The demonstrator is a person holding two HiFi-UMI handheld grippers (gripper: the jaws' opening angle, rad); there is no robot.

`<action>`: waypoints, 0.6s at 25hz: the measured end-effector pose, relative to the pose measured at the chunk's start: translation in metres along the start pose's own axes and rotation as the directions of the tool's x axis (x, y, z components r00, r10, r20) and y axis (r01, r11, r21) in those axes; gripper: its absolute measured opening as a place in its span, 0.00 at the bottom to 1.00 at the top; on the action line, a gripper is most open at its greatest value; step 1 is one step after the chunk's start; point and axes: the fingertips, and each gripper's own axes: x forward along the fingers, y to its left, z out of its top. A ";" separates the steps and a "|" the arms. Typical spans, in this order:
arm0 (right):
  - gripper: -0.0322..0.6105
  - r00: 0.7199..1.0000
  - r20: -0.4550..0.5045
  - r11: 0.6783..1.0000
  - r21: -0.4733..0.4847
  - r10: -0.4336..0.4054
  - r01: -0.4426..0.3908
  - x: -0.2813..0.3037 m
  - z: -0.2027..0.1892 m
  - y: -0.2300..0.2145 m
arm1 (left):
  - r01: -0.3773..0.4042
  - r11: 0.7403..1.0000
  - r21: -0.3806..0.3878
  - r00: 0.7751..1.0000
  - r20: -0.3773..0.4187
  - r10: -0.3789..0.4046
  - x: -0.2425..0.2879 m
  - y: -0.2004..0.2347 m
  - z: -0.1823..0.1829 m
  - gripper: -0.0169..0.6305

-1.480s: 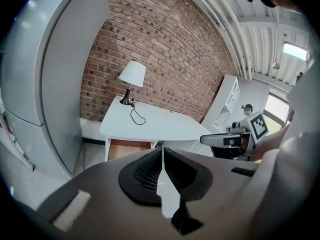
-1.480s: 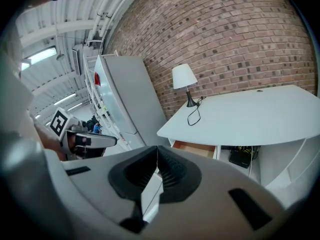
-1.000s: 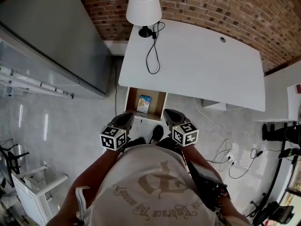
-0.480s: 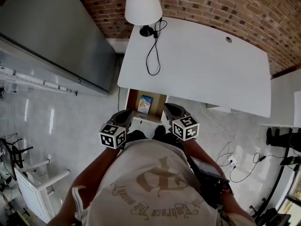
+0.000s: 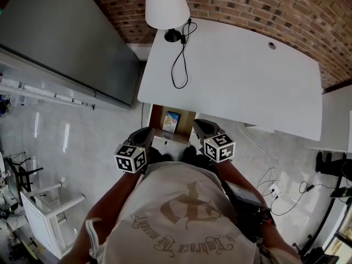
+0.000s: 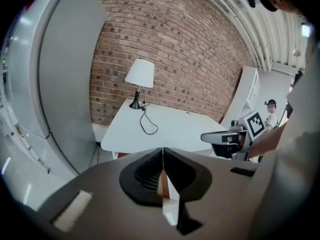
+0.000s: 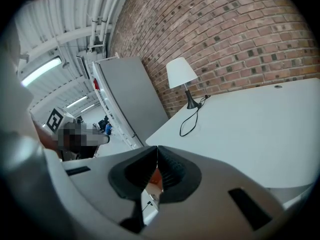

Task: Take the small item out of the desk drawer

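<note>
Drawer [image 5: 156, 116] open under the near desk [image 5: 236, 76] edge. Its back end is cut off by the desktop, and its white front is partly covered by both claws and the person's torso [image 5: 187, 219].

Inside the drawer: one small item [image 5: 171, 121], flat, blue-ish, print too small to read. It lies on the wooden bottom, ahead of both claws and between their tips, touching neither. Nothing else can be made out in there.

Left gripper [image 5: 147, 133] jaws pressed together, nothing between them, confirmed in the left gripper view [image 6: 162, 150]. Right gripper [image 5: 198, 127] jaws also together and empty [image 7: 157, 148].

In both gripper views the claw body blocks the drawer. Only a wood-coloured sliver shows under the closed tips, and the item is not visible.

Beyond the claws on the desktop: lamp [image 5: 166, 7] at the far left corner, with its black cable [image 5: 179, 65] looping toward them. Grey panel [image 5: 66, 43] off to the left gripper's side.
</note>
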 end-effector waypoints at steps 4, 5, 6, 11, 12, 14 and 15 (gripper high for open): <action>0.06 1.000 -0.004 1.000 0.005 -0.001 0.001 0.001 0.000 -0.008 | -0.009 1.000 0.001 0.999 -0.033 0.009 0.003 0.002 -0.003 0.04; 0.06 1.000 -0.007 1.000 0.007 -0.001 0.001 0.002 0.000 -0.008 | -0.008 1.000 0.002 0.999 -0.041 0.008 0.003 0.002 -0.004 0.04; 0.06 1.000 -0.010 1.000 0.008 -0.002 0.002 0.003 -0.001 -0.009 | -0.009 1.000 0.000 0.999 -0.049 0.009 0.004 0.003 -0.005 0.04; 0.06 1.000 -0.027 1.000 0.011 -0.005 0.005 0.013 -0.007 -0.008 | -0.015 1.000 0.003 0.997 -0.078 0.015 0.006 0.009 -0.014 0.04; 0.06 1.000 -0.028 1.000 0.012 -0.008 0.009 0.014 -0.008 -0.007 | -0.013 1.000 0.009 0.996 -0.084 0.014 0.007 0.011 -0.016 0.04; 0.06 1.000 -0.027 1.000 0.019 -0.016 0.016 0.017 -0.010 -0.004 | -0.013 1.000 0.017 0.995 -0.095 0.015 0.007 0.016 -0.021 0.04; 0.06 1.000 -0.026 1.000 0.024 -0.018 0.019 0.018 -0.010 -0.002 | -0.014 1.000 0.014 0.995 -0.098 0.015 0.008 0.019 -0.023 0.04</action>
